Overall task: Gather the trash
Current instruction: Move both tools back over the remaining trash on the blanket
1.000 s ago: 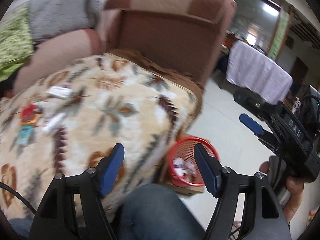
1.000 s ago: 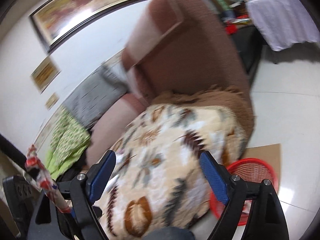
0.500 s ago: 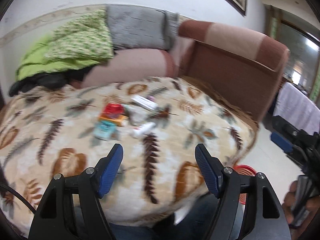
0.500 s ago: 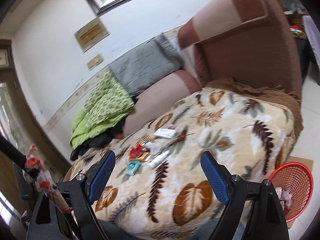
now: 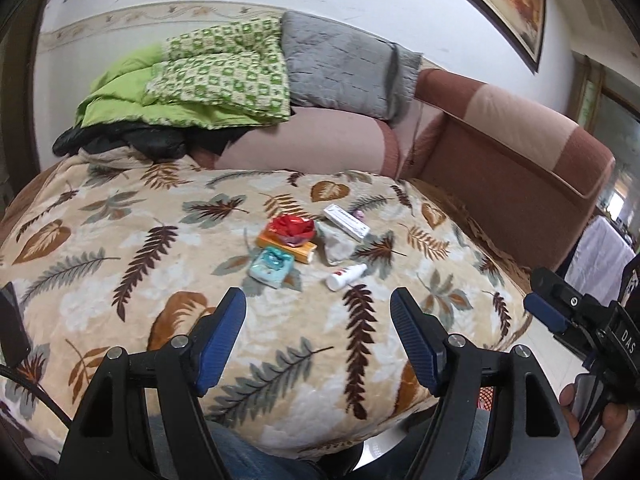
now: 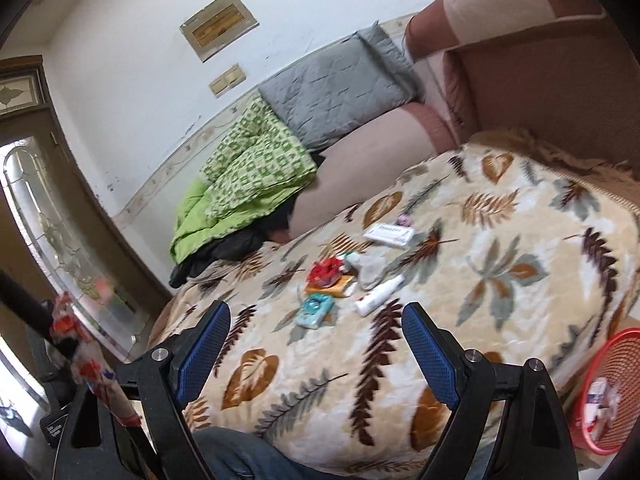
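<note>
Hovering wide and empty, the left gripper (image 5: 318, 336) faces trash (image 5: 308, 246) clustered mid-blanket (image 5: 120, 248), ready for picking. From the right wrist, the right gripper (image 6: 316, 354) gapes too; a red basket (image 6: 608, 368) waits beside the blanket's right edge.

red basket (image 6: 608, 392) cut off by the right wrist view's edge and barely peeking behind a gripper finger in the left; orange box (image 5: 286, 246) half hidden under red wrapper (image 5: 291, 229); print on white box (image 5: 346, 222) too small to read.
</note>
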Demonstrator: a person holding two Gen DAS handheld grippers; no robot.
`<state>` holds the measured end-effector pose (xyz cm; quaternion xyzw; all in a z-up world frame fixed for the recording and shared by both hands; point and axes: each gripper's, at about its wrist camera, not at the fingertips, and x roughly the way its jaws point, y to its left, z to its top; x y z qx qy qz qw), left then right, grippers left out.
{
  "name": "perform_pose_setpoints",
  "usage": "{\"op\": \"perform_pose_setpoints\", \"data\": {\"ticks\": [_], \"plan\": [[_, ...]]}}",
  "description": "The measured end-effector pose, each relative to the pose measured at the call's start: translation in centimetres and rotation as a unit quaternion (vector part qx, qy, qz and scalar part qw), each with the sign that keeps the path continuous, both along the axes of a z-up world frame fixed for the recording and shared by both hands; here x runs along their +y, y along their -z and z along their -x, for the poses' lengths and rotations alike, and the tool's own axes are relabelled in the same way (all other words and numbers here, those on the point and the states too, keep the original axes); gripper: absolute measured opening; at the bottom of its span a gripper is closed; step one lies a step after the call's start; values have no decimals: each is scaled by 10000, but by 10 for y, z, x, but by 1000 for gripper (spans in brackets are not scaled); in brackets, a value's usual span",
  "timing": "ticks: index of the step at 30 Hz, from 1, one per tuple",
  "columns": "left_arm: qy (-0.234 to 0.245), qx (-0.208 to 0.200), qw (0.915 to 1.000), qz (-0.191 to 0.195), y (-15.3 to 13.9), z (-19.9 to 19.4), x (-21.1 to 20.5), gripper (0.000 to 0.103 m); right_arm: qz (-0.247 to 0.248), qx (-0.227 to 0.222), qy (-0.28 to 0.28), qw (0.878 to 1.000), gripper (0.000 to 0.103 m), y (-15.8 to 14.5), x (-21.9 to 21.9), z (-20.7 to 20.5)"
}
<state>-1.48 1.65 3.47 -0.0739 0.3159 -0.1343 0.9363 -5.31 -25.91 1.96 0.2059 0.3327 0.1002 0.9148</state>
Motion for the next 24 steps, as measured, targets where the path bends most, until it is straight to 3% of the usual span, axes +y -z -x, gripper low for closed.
{"op": "perform_pose_setpoints", "data": {"ticks": [5,15,24], "plan": [[-126,75,9999,-46,6,-11,9,74,-84,119,-112,9998,91,12,8,-16],[106,554,9984,79,36,-56,11,74,-322,711,-1,9969,91,55,10,-54],[232,907,9954,-186,54,-103,7,74,-344,1264,110,9913,80,94,15,-104]]}}
